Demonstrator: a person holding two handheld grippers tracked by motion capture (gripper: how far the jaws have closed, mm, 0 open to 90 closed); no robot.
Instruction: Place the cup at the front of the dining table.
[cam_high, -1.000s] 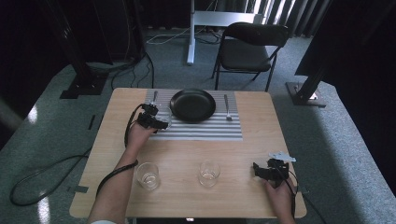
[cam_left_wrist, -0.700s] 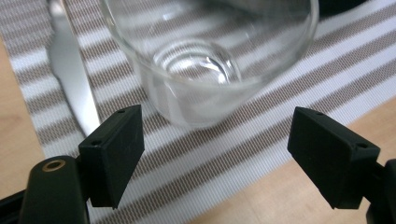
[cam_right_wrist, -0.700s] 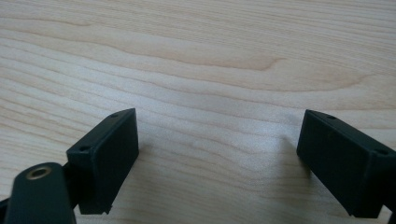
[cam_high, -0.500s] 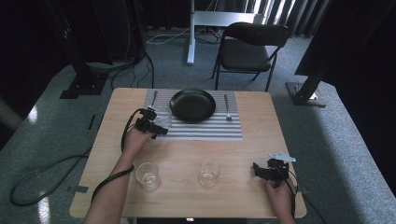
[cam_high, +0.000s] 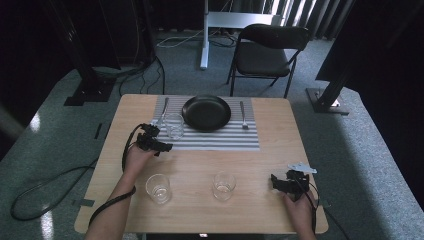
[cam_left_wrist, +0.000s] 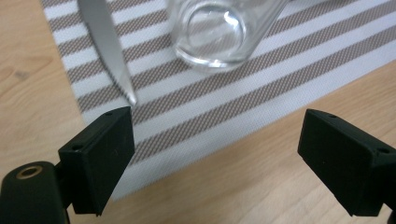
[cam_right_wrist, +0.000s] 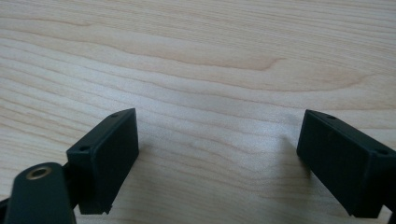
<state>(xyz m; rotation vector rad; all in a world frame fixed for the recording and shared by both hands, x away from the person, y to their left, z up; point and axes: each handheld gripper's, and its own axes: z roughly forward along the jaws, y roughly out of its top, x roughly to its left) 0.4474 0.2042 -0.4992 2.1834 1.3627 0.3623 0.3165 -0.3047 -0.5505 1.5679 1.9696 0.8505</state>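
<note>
Striped cloth is where my work sits: from the high view I see the placemat (cam_high: 207, 131) laid across the far half of the wooden table (cam_high: 260, 165), and the glass (cam_high: 174, 125) I am dealing with stands upright on its left part, between the knife (cam_high: 162, 111) and the black plate (cam_high: 206, 112). My left gripper (cam_high: 161, 146) lies just short of that glass, at the near edge of the mat, apart from it. Two more glasses (cam_high: 158, 188) stand on bare wood nearer me, and my right gripper (cam_high: 276, 182) rests low at the right, well apart from everything. A fork (cam_high: 243, 114) lies right of the plate. From the left gripper view, my jaws stand spread with nothing between them; they have just been opening, and the glass base (cam_left_wrist: 212, 35) sits beyond them on the stripes, the knife tip (cam_left_wrist: 122, 74) beside it. From the right gripper view, my jaws are spread wide over plain wood, holding nothing.
</note>
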